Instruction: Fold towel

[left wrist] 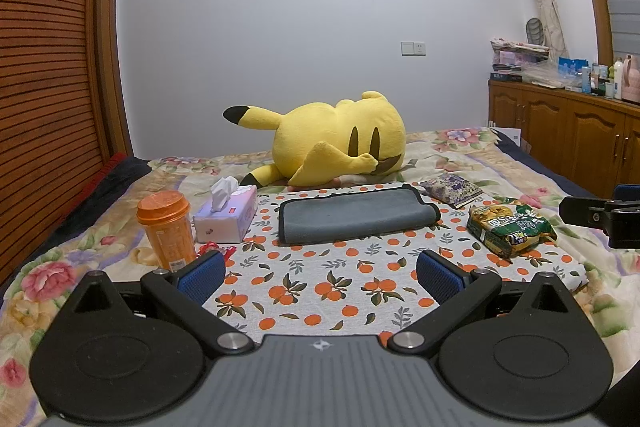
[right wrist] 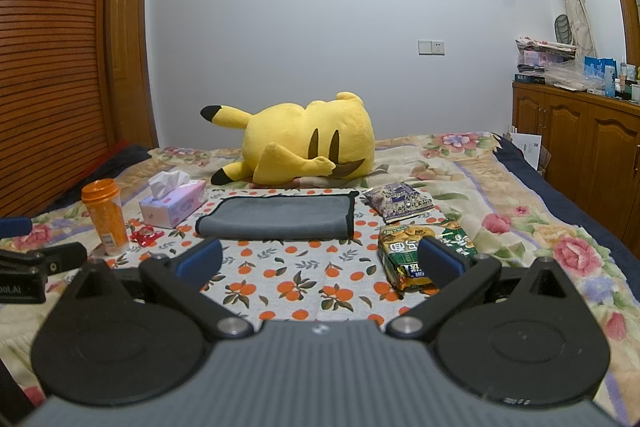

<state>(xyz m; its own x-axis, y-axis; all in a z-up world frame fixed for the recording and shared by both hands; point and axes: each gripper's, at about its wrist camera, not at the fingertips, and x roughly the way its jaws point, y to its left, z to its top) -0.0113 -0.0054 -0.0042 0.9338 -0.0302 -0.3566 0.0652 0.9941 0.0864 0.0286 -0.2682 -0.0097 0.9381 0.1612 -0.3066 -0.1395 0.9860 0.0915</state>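
Observation:
A grey towel [left wrist: 356, 215] with a dark hem lies folded over into a long strip on the orange-print cloth [left wrist: 320, 287]; it also shows in the right wrist view [right wrist: 276, 217]. My left gripper [left wrist: 320, 273] is open and empty, hovering over the cloth well in front of the towel. My right gripper [right wrist: 320, 261] is open and empty, also short of the towel, its right finger in front of a green snack bag [right wrist: 404, 255]. Each gripper shows at the edge of the other's view.
An orange cup [left wrist: 168, 227], a tissue box [left wrist: 228, 215] and a small red wrapper [right wrist: 146, 235] sit left of the towel. A purple snack bag [left wrist: 452, 189] and the green bag [left wrist: 510, 227] lie right. A yellow plush toy [left wrist: 332, 139] lies behind. Wooden cabinets [left wrist: 560, 135] stand at right.

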